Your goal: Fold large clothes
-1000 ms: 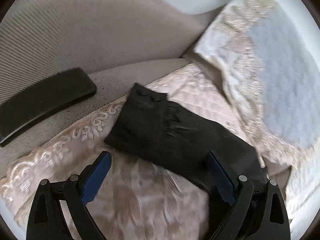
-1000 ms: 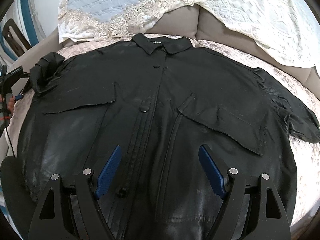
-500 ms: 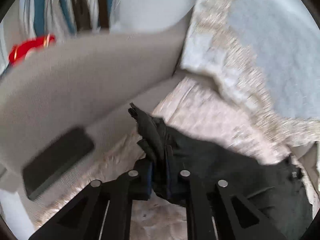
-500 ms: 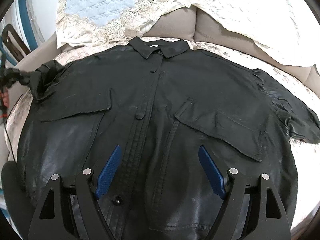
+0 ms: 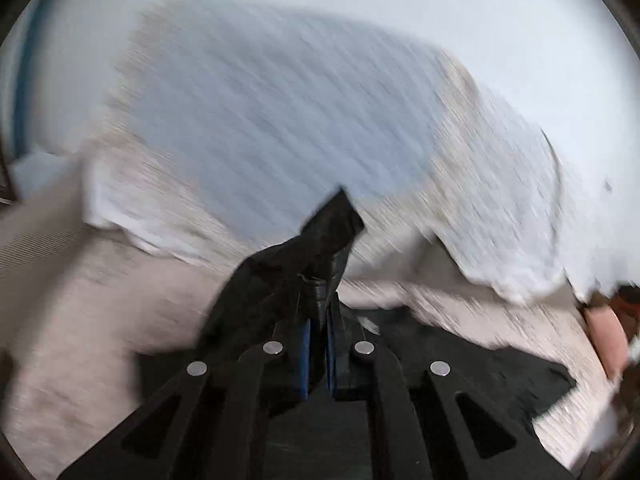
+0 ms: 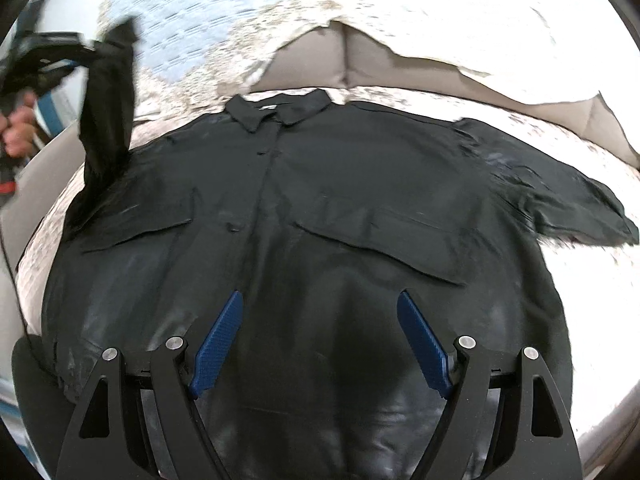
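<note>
On my left I find the left gripper [image 5: 318, 354] with its jaws closed tight on the end of the sleeve [image 5: 320, 236] of the black shirt [image 6: 304, 240], the fabric standing up past the blue pads [image 5: 305, 360] to a dark pointed tip against the pale blue quilted cover [image 5: 272, 120]; that view is heavily motion-blurred, so I cannot report finer detail. From the right wrist view the same sleeve [image 6: 108, 108] is lifted well clear of the sofa, rising steeply from the shoulder at the shirt's left edge, with the left gripper [image 6: 86, 54] at its top and a hand [image 6: 16, 136] on the handle at the frame's far left. The shirt body lies flat and front-up on the cream lace-patterned throw [image 6: 580, 272] covering the sofa seat, its collar [image 6: 280, 110] toward the beige backrest [image 6: 344, 64], the button placket running down the middle and a chest pocket flap on either side. The white embroidered cover [image 6: 460, 12] drapes over the backrest behind it. Further right, the other sleeve [image 6: 560, 196] lies spread out flat on the throw. The right gripper [image 6: 320, 340] hangs over the shirt's lower front with its jaws wide apart and nothing between the blue pads [image 6: 218, 340].
</note>
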The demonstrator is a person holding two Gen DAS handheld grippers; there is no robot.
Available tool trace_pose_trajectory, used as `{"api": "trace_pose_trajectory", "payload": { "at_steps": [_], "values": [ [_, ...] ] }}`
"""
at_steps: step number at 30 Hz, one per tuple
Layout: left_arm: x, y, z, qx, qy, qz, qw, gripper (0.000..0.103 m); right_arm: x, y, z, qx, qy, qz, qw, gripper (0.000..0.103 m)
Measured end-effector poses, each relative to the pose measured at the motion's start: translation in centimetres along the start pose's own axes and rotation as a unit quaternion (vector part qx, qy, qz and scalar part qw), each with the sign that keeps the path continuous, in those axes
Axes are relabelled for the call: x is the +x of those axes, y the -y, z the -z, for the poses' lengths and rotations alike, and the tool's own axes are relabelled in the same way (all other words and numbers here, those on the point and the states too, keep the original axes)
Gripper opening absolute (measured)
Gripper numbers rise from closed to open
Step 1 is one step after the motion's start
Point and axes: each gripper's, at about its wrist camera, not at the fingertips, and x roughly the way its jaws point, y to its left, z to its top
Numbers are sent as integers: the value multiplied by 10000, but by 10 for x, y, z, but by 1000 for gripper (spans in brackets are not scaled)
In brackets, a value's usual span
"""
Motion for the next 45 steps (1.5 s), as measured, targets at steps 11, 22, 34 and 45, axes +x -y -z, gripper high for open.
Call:
{"api": "trace_pose_trajectory", "payload": {
  "at_steps": [11,22,34,45],
  "values": [
    [80,82,116,553,-1935,882,9756,35,1,32,1,340,-78,85,9994,80],
    [-3,-73,66,-278,-1104,-555,9919,57,56,-20,-71,163,-45,-1093,9939,73],
    [42,-109,113,-159,-1434,-1211,9821,59,169,-80,-117,-379,-617,-1165,9905,24],
    [-24,-84,124,-76,-1305,-882,9875,59,86,-28,-70,104,-460,-1128,9925,29]
  ]
}}
